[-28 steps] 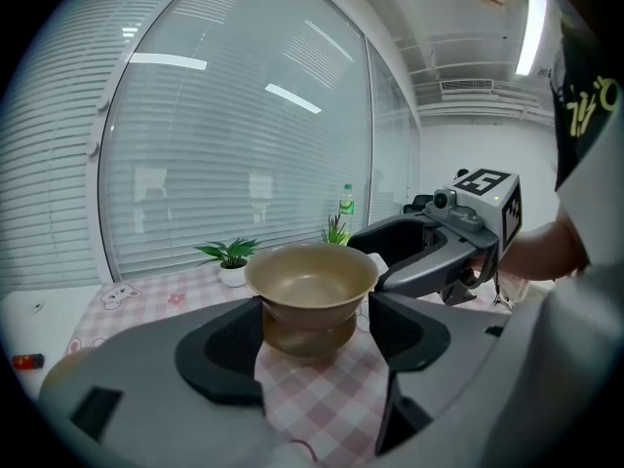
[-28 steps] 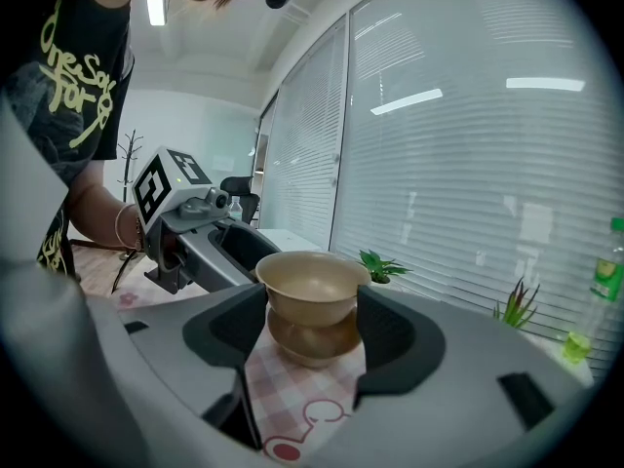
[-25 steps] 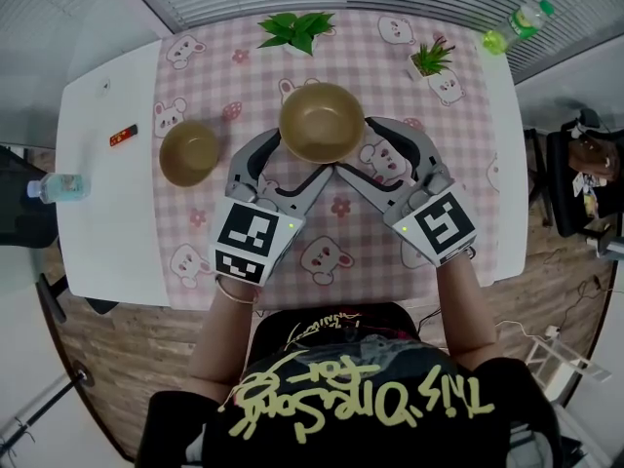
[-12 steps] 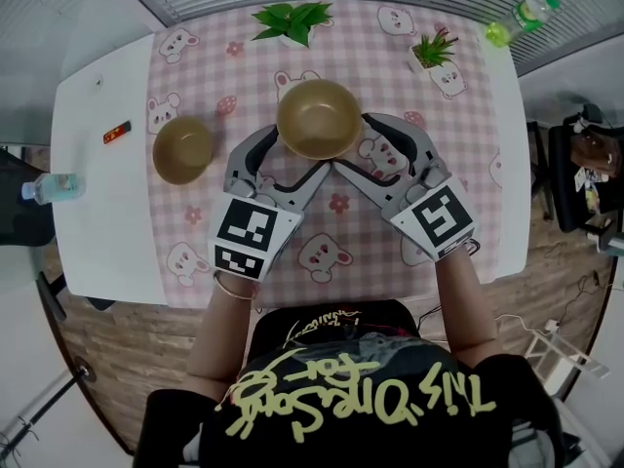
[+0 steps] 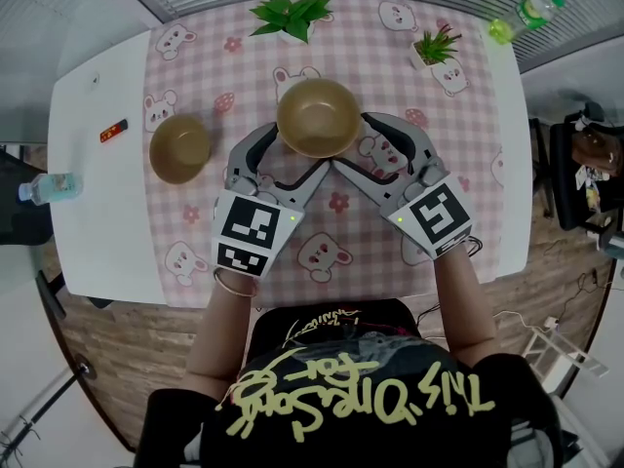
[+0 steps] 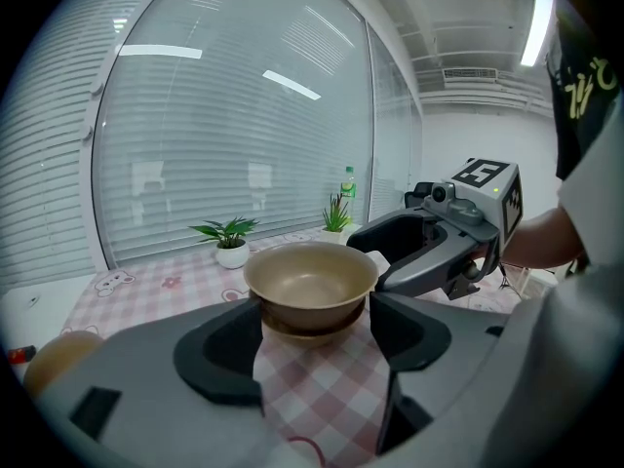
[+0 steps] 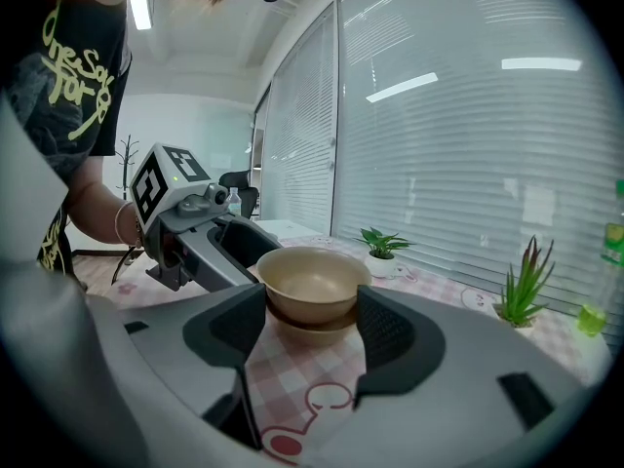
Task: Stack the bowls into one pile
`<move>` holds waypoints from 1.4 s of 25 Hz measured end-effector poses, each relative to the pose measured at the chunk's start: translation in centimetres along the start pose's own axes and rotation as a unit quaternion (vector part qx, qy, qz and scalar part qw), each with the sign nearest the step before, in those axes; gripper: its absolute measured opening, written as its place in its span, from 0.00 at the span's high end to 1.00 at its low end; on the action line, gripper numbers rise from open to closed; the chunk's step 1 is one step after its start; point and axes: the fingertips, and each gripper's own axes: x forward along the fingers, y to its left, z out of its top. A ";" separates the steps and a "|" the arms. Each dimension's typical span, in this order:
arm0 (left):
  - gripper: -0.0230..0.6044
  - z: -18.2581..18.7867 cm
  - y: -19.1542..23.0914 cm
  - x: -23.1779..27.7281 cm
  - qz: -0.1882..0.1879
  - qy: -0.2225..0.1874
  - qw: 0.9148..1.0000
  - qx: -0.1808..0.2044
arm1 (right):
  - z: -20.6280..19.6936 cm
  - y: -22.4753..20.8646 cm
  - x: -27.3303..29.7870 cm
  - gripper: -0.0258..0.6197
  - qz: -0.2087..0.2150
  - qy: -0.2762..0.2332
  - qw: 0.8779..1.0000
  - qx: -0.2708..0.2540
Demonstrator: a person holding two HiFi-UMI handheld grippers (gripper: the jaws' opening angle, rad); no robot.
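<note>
White bench (image 5: 88,193); pink checked cloth (image 5: 468,115) with bear prints over its middle. Wood-plank floor (image 5: 127,359) around it. Slatted window blinds (image 6: 214,135) along far edge. Ceiling strip light (image 6: 536,22) lit. Leafy potted plant (image 5: 291,16), spiky potted plant (image 5: 436,45) and green bottle (image 5: 522,18) near blinds.

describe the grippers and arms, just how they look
The left gripper and right gripper are both grey, with curved jaws and dark textured pads. Each carries a cube of black-and-white square markers and a small green light. The person wears a black short-sleeved T-shirt with yellow lettering, and a thin bracelet on the left wrist.
</note>
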 end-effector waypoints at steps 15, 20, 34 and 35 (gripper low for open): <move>0.40 -0.9 0.1 0.5 0.016 0.021 0.999 0.033 | -1.4 0.0 0.6 0.50 0.002 0.007 1.000 -0.005; 0.40 -1.3 0.2 0.7 0.026 0.036 0.997 0.055 | -2.0 0.1 0.9 0.50 0.000 0.019 1.000 -0.014; 0.39 -1.7 0.3 0.7 0.037 0.056 0.994 0.083 | -2.6 0.4 1.2 0.50 -0.001 0.028 0.999 -0.020; 0.39 -1.7 0.3 0.7 0.037 0.056 0.994 0.083 | -2.6 0.5 1.2 0.51 -0.001 0.027 0.999 -0.019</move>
